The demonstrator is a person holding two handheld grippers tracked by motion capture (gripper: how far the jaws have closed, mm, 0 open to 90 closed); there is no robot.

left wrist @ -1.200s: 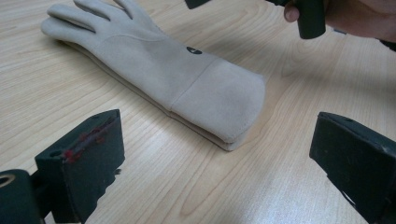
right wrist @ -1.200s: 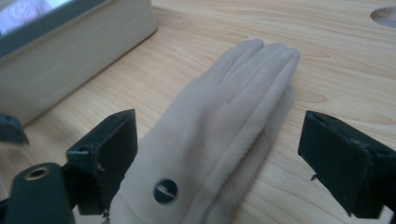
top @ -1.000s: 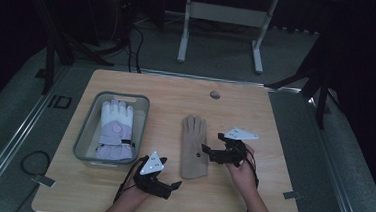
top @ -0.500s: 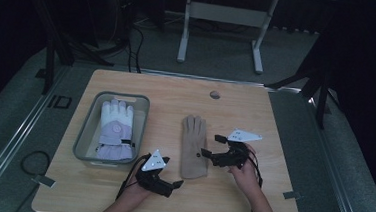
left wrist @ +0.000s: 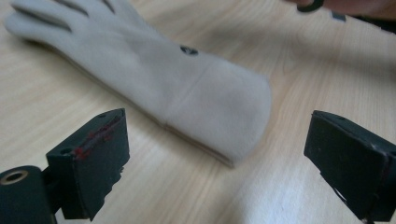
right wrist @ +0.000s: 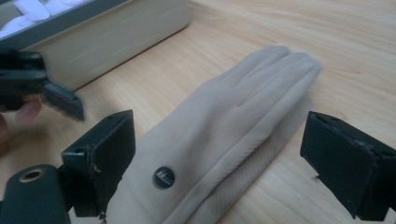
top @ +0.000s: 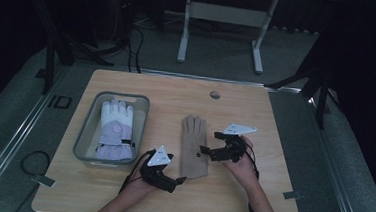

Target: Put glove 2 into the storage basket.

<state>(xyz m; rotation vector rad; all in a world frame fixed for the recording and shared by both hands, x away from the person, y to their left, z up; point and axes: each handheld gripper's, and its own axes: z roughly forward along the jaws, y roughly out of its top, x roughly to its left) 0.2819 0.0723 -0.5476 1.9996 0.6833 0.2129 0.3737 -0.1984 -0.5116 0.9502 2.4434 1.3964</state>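
A grey tray [top: 86,134] sits on the left part of the wooden table [top: 275,122]. A white and light purple glove [top: 115,128] lies inside the tray, with its fingers pointing to the far side. In the right gripper view, the side wall of the tray shows at the top left. A small round grey spot [top: 215,94] is near the far edge of the table. Behind the table stands a white metal frame [top: 222,18] on the grey floor [top: 289,58]. Black cables [top: 130,37] lie on the floor at the far left. A black cable loop [top: 32,158] lies on the floor left of the table.
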